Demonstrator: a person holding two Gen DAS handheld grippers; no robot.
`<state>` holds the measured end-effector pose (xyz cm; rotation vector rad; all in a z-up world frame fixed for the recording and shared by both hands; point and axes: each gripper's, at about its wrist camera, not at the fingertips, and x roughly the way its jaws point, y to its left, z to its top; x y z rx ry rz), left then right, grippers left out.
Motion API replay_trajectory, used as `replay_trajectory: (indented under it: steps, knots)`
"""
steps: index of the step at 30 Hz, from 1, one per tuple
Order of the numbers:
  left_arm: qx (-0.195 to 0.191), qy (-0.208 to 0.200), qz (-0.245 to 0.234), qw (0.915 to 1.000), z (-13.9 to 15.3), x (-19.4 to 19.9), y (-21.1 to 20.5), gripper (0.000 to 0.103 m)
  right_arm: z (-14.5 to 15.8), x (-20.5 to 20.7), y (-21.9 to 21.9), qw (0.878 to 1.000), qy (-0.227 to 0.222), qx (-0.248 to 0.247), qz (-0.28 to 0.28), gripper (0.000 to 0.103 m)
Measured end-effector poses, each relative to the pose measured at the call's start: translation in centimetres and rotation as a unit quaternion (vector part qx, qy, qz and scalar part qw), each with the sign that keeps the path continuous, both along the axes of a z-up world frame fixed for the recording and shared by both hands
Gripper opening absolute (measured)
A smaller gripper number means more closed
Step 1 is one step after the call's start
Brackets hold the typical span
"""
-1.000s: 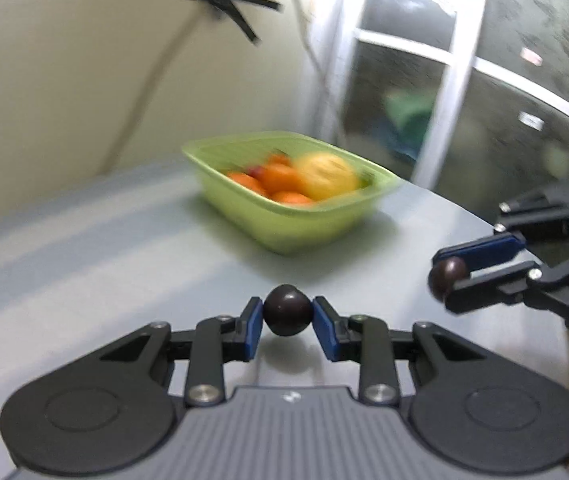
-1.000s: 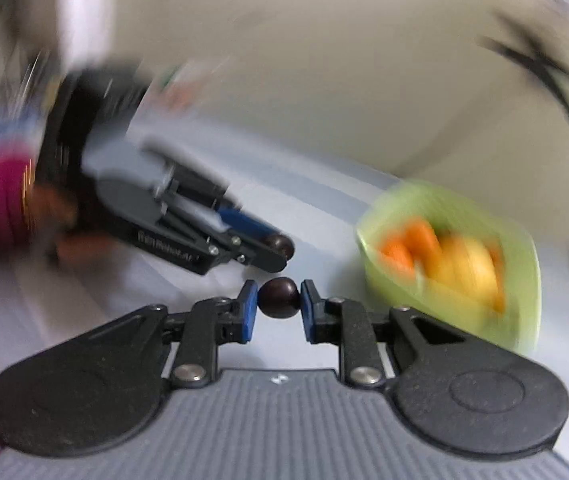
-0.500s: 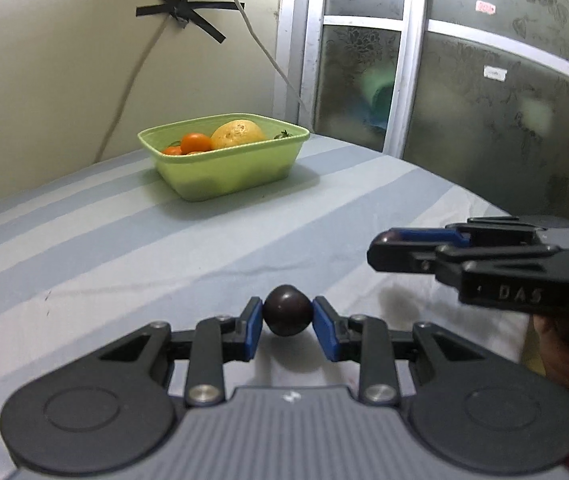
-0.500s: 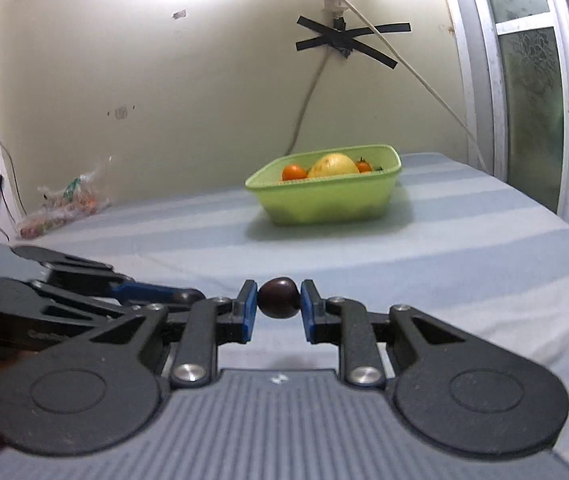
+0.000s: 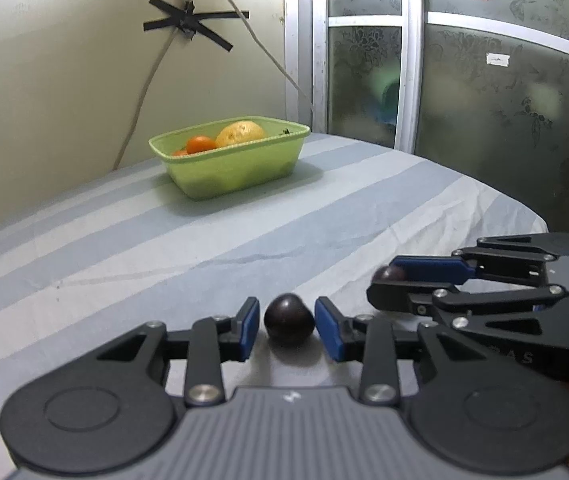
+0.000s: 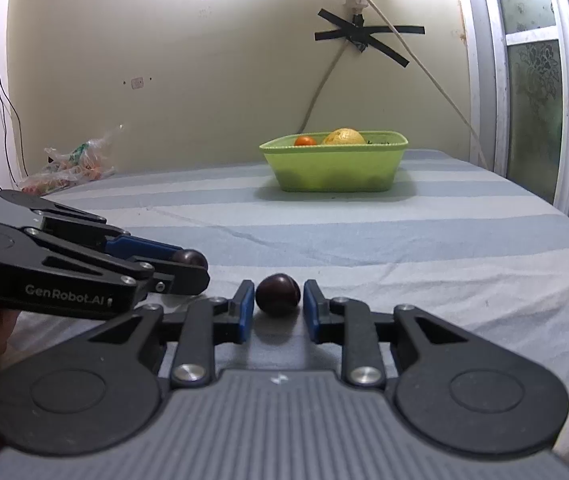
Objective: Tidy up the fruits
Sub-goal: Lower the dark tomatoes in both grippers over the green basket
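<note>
Two hand-held grippers sit low over a wide striped sheet, side by side near its front edge. From the left gripper the green tub stands well apart at 11 o'clock, already holding a yellow fruit and an orange. From the right gripper it lies at 1 o'clock.

Each pair of fingers has just been opening, only a crack, and grips nothing. The left dark fruit rests on the sheet between its blue pads, and the right dark fruit does likewise, with thin gaps at the pads. Set down apart from the tub, these two look sorted out as their own group, laid next to each other.
</note>
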<state>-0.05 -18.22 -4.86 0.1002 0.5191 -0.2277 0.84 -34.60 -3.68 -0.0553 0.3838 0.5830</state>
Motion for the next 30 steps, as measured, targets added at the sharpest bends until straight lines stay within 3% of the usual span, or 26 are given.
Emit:
replay_trajectory:
  steps: [12, 16, 26, 28, 29, 30]
  knots:
    - [0.024, -0.012, -0.012, 0.9996, -0.3, -0.5, -0.6, 0.039, -0.5, -1.1, 0.1, 1.0, -0.018, -0.024, 0.007, 0.03]
    - [0.022, -0.005, -0.016, 0.9996, -0.5, -0.3, -0.5, 0.038, -0.6, -1.3, -0.2, 1.0, -0.014, -0.019, 0.004, 0.036]
    - [0.02, 0.0, -0.02, 0.9996, -0.9, -0.4, -0.6, 0.029, -1.0, -2.7, -0.3, 0.999, -0.034, -0.038, 0.006, 0.038]
    - [0.017, 0.001, -0.02, 0.9997, -0.9, -0.4, -0.4, 0.029, -1.1, -2.9, -0.2, 0.998, -0.037, -0.042, 0.012, 0.036]
    - [0.015, 0.002, -0.021, 0.9997, -0.8, -0.5, -0.4, 0.029, -1.1, -3.0, -0.1, 0.998, -0.039, -0.043, 0.021, 0.025]
    - [0.013, 0.003, -0.023, 0.9996, -0.8, -0.5, -0.3, 0.029, -1.1, -3.1, -0.1, 0.998, -0.041, -0.044, 0.025, 0.026]
